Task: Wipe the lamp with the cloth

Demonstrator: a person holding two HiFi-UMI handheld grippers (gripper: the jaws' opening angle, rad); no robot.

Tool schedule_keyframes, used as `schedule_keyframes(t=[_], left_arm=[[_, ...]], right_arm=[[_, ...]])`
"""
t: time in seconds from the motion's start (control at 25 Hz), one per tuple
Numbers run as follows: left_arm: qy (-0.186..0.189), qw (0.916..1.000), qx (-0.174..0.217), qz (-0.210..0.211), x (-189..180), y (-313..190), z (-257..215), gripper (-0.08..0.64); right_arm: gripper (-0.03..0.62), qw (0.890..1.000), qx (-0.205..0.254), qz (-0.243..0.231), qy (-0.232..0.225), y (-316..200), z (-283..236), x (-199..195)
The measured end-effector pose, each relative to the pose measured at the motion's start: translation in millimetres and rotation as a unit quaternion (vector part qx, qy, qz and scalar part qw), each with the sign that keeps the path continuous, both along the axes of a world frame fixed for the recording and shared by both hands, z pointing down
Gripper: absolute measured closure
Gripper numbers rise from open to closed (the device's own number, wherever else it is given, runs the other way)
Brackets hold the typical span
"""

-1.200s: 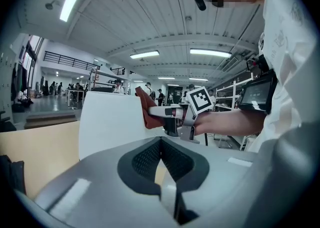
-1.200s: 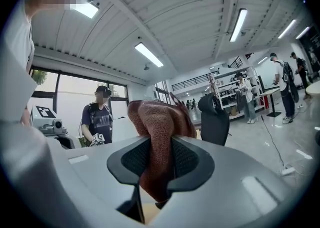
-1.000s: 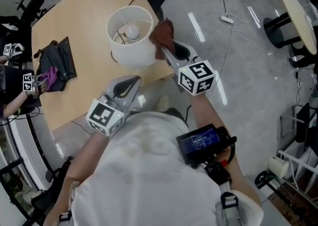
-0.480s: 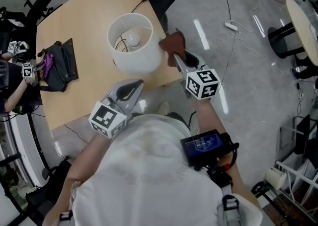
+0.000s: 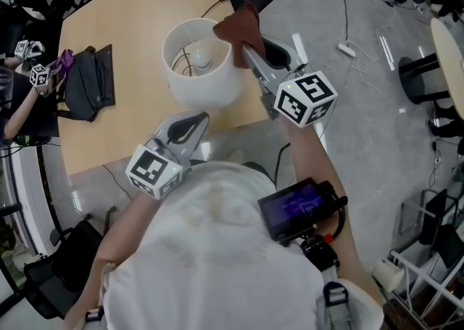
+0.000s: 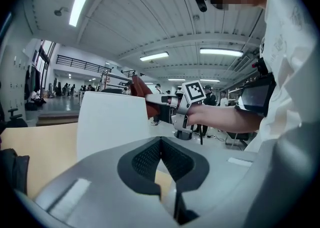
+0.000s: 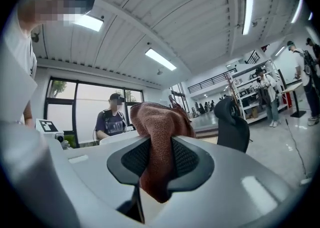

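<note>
Right gripper [image 5: 245,47] clamped on rust-brown terry cloth [image 5: 234,25], at upper-right rim of white drum lampshade [image 5: 206,88], top centre of frame; shade lies left of it. Left gripper [image 5: 194,120] jaws together, empty, below shade.

In the right gripper [image 5: 245,44], matt grey plastic, the cloth [image 7: 159,137] is rough, nappy towelling. Just beside its jaws the lamp [image 5: 206,85] looks smooth matt white, the table [image 5: 123,133] under it pale matt wood

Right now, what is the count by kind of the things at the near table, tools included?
Lamp: 1
Cloth: 1
Bag: 1
Tools, left tool and right tool: 2
Total: 5
</note>
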State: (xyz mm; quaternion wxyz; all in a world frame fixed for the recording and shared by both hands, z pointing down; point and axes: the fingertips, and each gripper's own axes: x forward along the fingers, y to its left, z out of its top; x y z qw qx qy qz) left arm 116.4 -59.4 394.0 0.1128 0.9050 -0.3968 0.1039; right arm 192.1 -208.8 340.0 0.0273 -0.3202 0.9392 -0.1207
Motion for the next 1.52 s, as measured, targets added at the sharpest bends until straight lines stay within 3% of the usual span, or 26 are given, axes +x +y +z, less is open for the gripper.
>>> schedule_keyframes(t=[0.24,0.56,0.8,1.0,1.16,1.36,1.52], left_arm=[[-0.008,0.9996,0.009,-0.026,-18,-12,-2,0.558],[-0.015,0.9998,-0.007,-0.010,1,-9,4,0.558],[-0.013,0.9999,-0.008,-0.003,12,-9,-2,0.558],[-0.002,0.9999,-0.006,-0.011,22,-16,-12,0.558],[-0.008,0.9999,0.013,0.002,34,-14,-27,0.558],[0.001,0.9995,0.031,0.003,30,-8,-50,0.558],[0.000,0.9992,0.037,-0.010,14,-5,-62,0.558]], right_arm=[[0.472,1.000,-0.007,-0.014,0.027,-10,29,-19],[0.472,0.993,-0.091,0.004,0.072,-4,109,6],[0.472,0.989,-0.118,0.005,0.090,0,133,17],[0.472,0.993,-0.092,0.009,0.073,-12,108,31],[0.472,0.998,-0.051,0.004,0.031,-25,59,40],[0.472,0.998,0.018,-0.063,-0.025,-36,-9,11],[0.472,0.993,0.018,-0.119,0.013,-31,2,-20]])
